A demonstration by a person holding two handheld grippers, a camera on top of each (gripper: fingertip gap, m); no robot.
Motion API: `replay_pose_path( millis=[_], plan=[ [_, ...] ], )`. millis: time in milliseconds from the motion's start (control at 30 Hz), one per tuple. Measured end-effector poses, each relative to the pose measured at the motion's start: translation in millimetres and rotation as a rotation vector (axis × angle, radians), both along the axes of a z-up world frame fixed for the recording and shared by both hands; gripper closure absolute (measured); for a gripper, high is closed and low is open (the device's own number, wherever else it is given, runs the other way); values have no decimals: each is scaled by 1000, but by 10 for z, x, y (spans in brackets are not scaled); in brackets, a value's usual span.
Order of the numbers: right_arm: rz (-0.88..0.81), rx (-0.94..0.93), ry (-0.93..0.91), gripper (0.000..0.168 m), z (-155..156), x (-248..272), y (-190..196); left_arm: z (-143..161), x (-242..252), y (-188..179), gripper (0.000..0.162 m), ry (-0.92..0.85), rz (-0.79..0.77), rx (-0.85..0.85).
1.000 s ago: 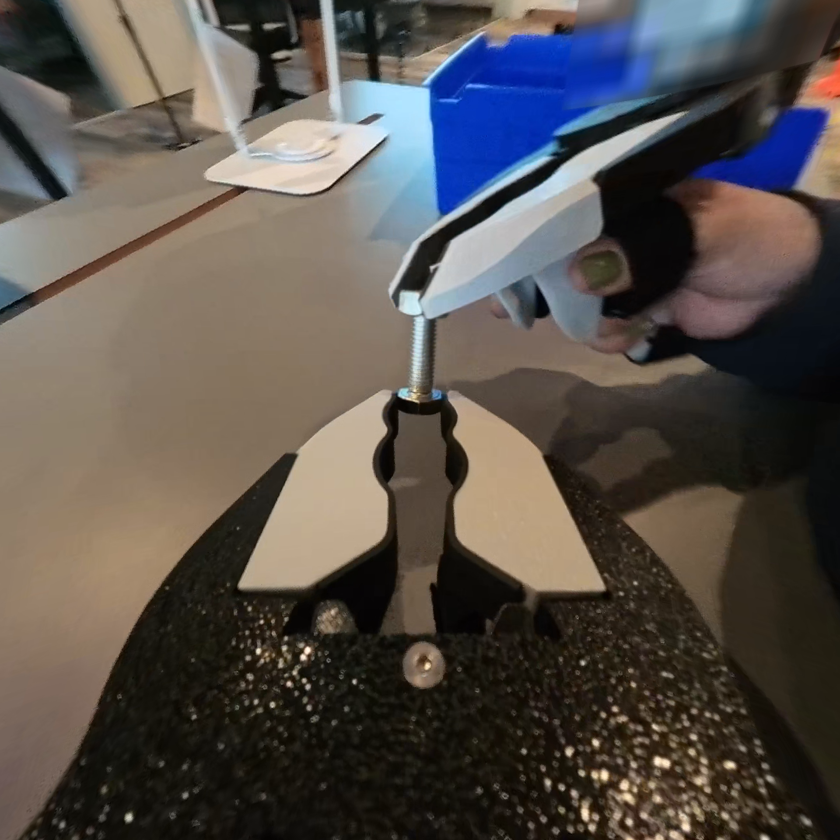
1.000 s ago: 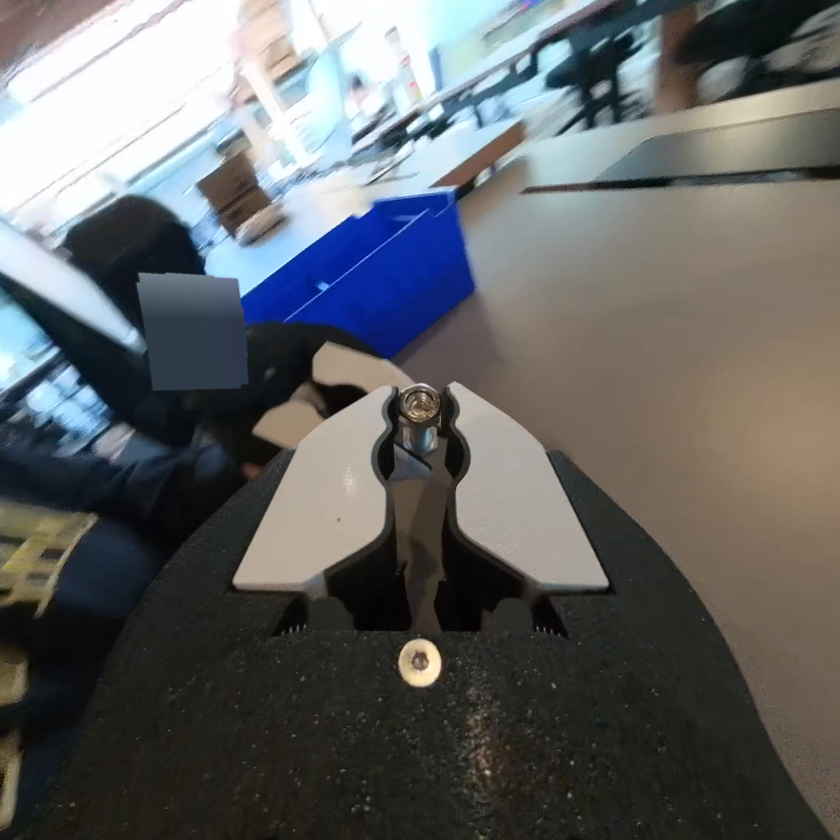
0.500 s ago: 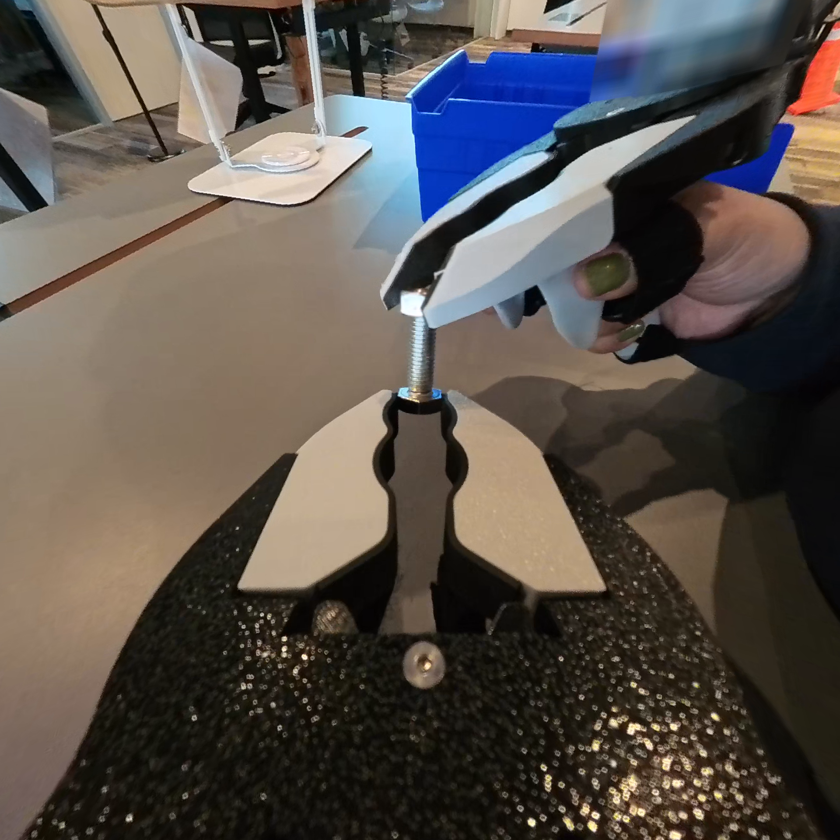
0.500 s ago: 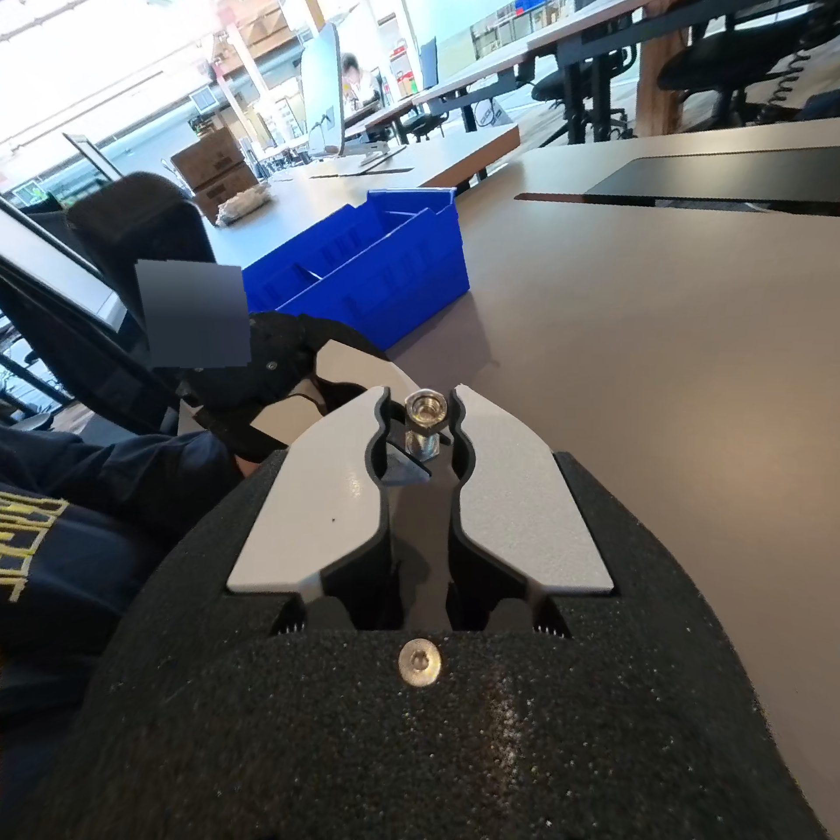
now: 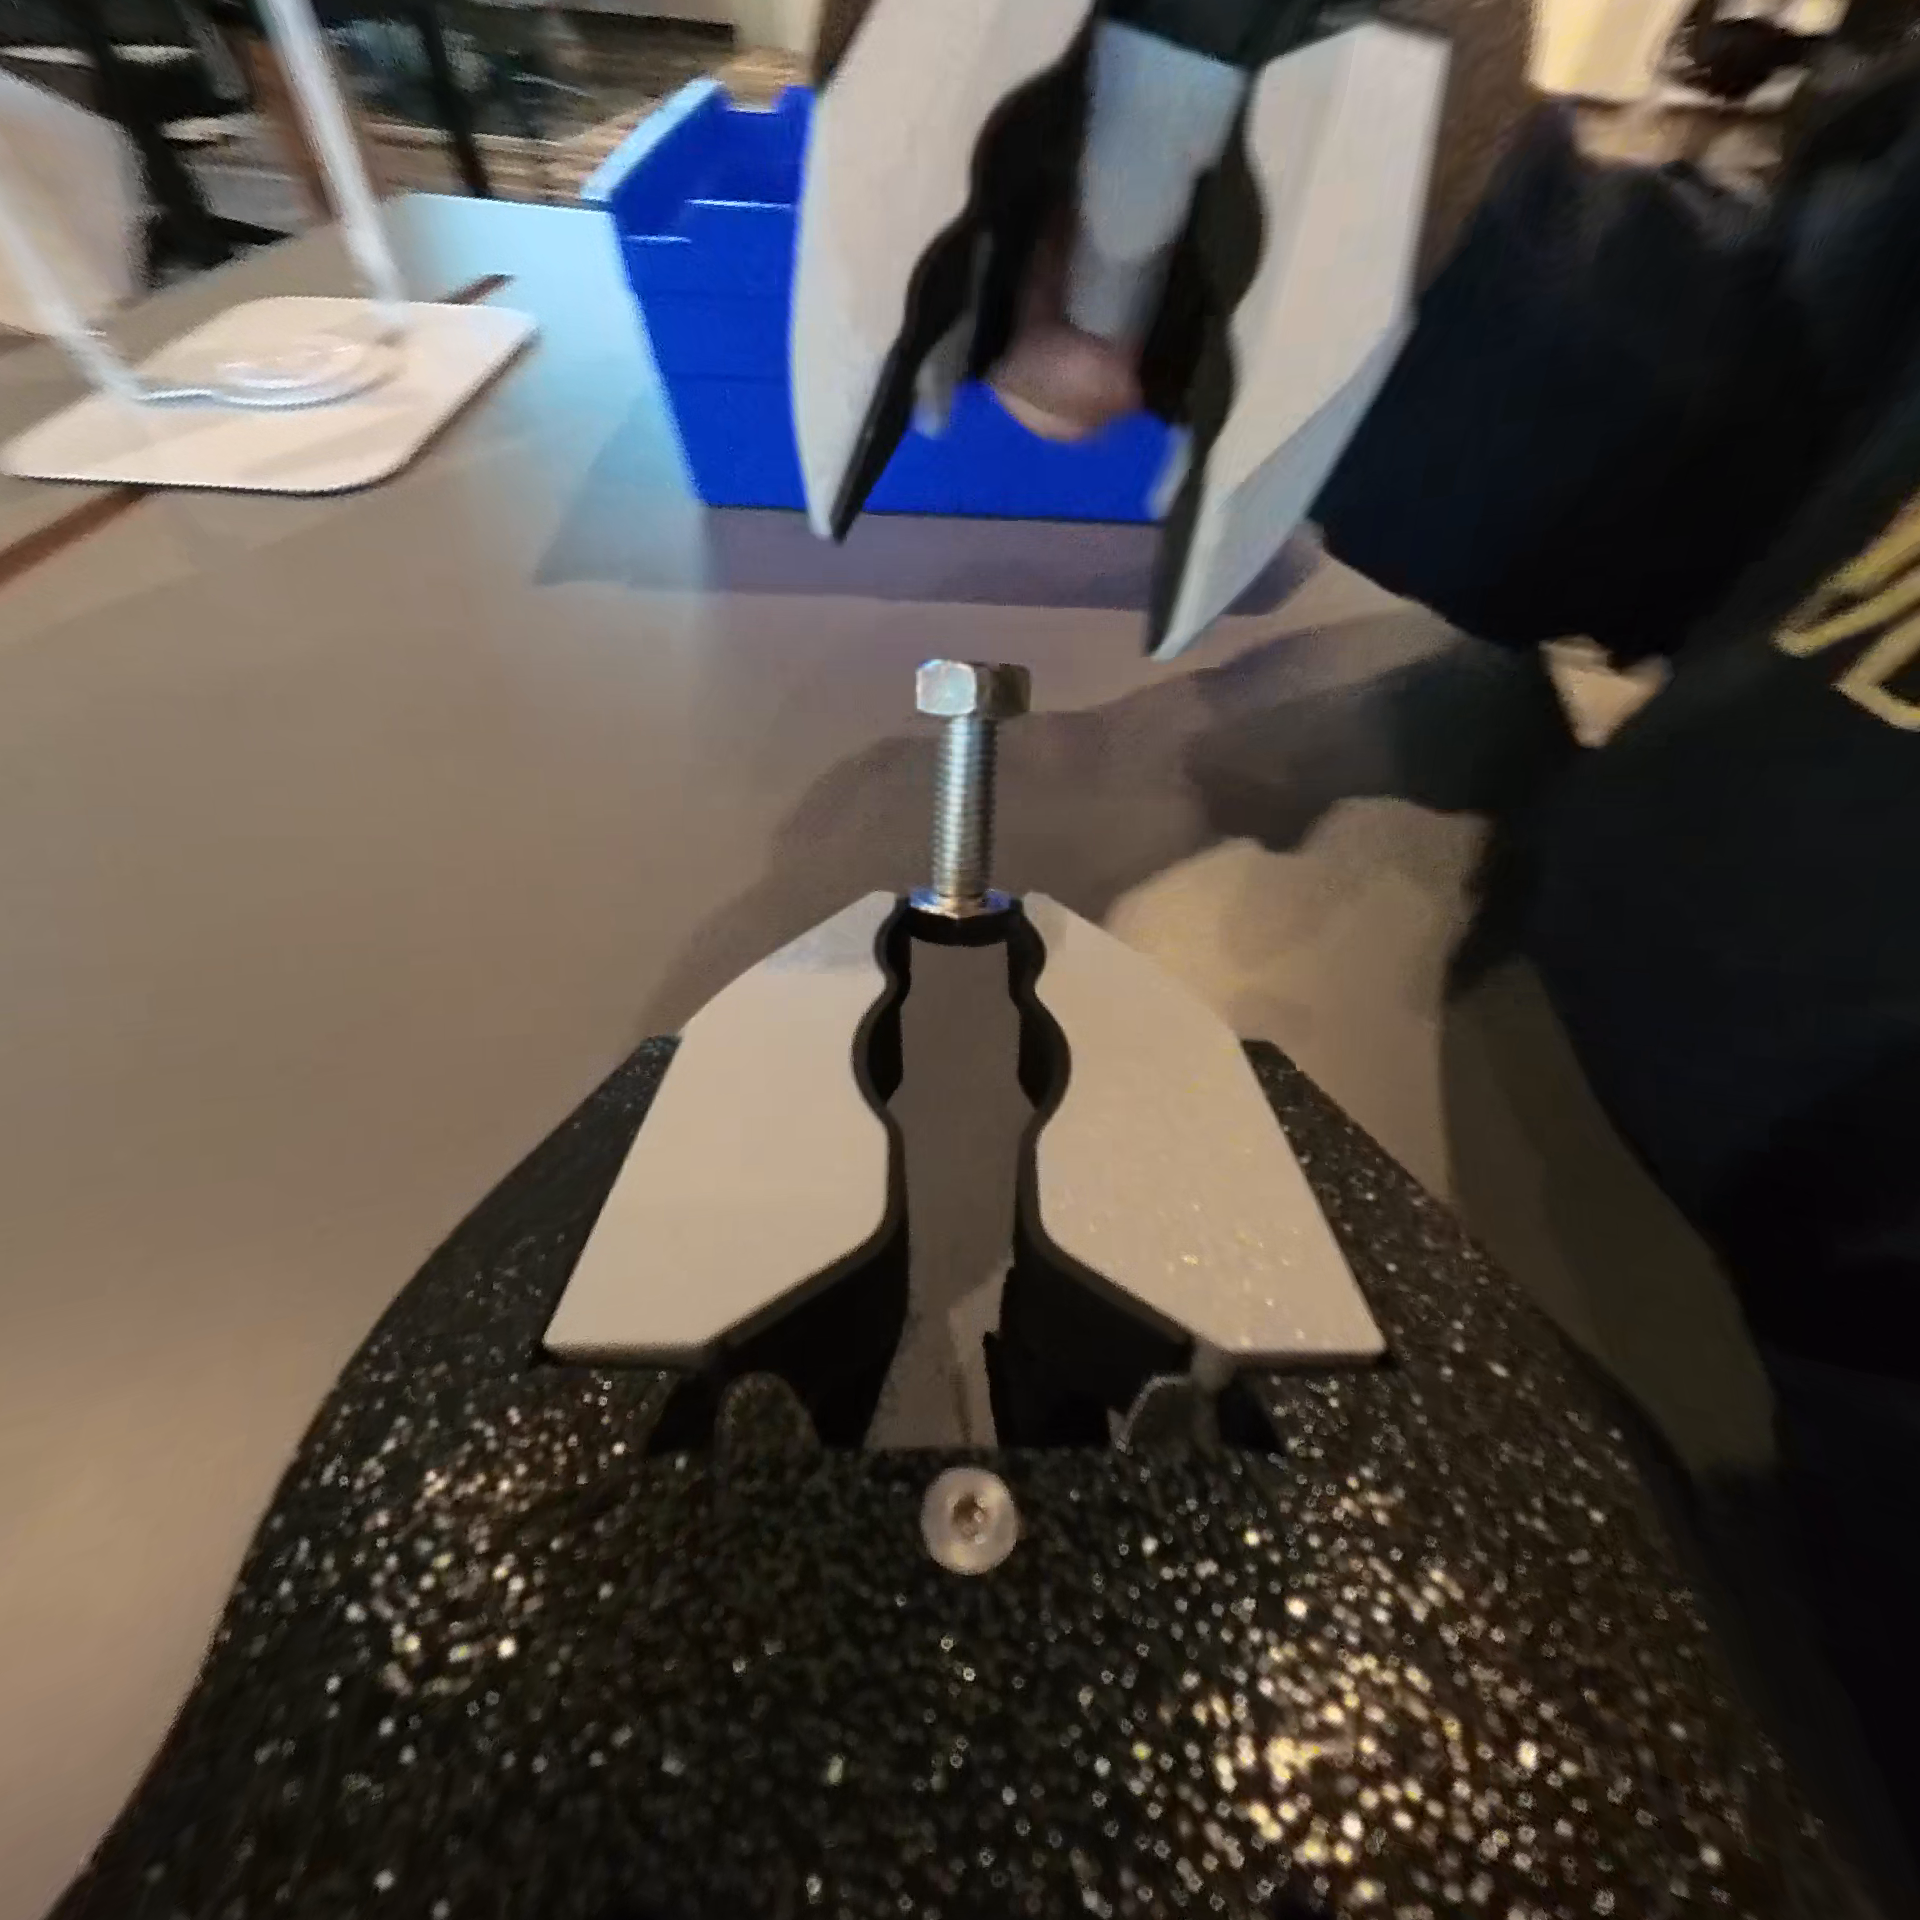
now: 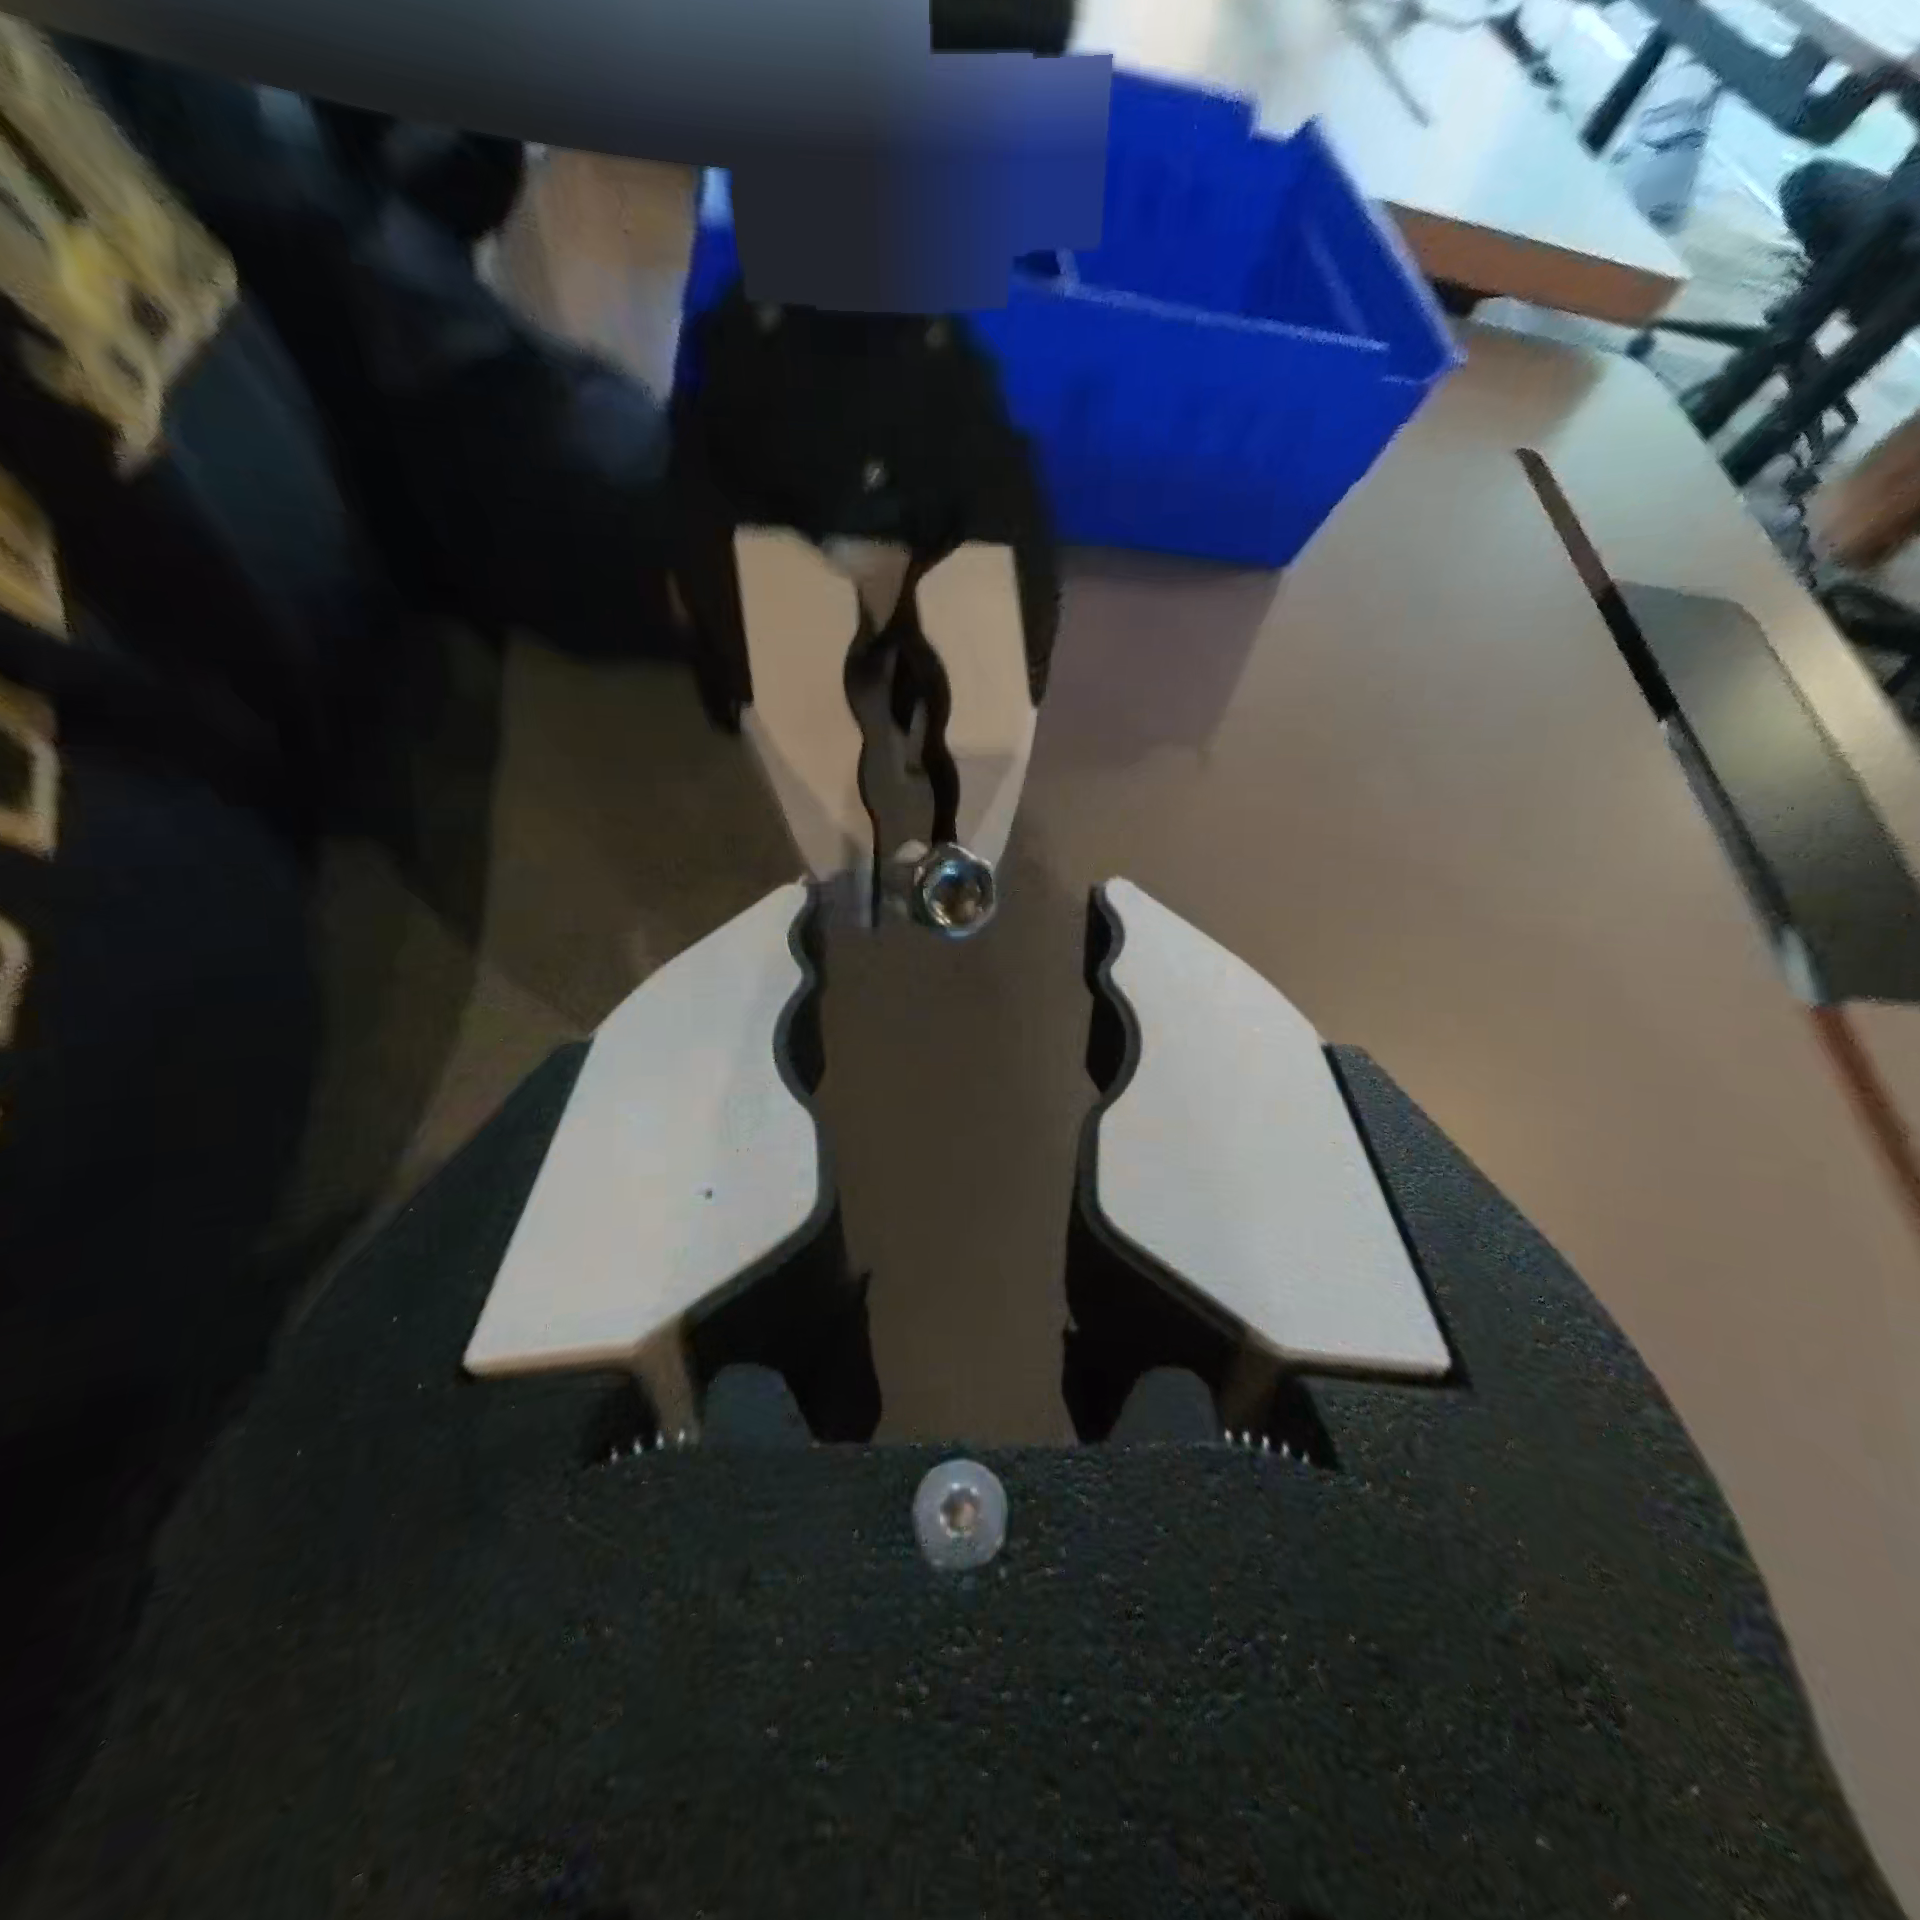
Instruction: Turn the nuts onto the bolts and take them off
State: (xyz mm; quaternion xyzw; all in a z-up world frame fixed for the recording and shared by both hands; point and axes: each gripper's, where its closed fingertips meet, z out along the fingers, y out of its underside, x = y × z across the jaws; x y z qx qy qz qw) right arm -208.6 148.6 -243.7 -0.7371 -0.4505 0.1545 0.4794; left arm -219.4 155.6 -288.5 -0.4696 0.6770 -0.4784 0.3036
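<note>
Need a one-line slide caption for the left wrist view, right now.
Left gripper clamps the nut of an upright bolt; right gripper hovers above, jaws open.

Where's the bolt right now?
In the left wrist view the bolt stands head-up at the left gripper tips, its nut pinched there. The open right gripper hangs just above, not touching.

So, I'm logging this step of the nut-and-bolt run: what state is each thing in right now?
Left hand-held gripper: shut on the nut.
Nut: clamped at the fingertips, threaded on the bolt's lower end.
Bolt: upright, hex head on top, head free.
Right hand-held gripper: open, above the bolt head, touching nothing.
Blue bin: on the table behind; contents not visible.
</note>
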Motion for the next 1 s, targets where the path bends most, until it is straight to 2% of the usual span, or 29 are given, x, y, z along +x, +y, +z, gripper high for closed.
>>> replay_pose_path(
  millis=[67,133,433,767,1000],
  plan=[
    [86,29,-162,122,-89,2,-62,-10,-22,-94,145,8,-65,-13],
    [170,12,-249,123,-159,-27,-136,-32,-59,-188,145,24,-134,-19],
    [396,-86,-298,137,-212,-147,-355,-109,-124,-396,145,67,-266,-20],
    [480,15,-489,145,-293,-200,-386,-106,-146,-419,145,80,-288,-58],
    [471,42,-501,150,-279,-214,-374,-104,-150,-429,145,84,-293,-66]
  ],
)
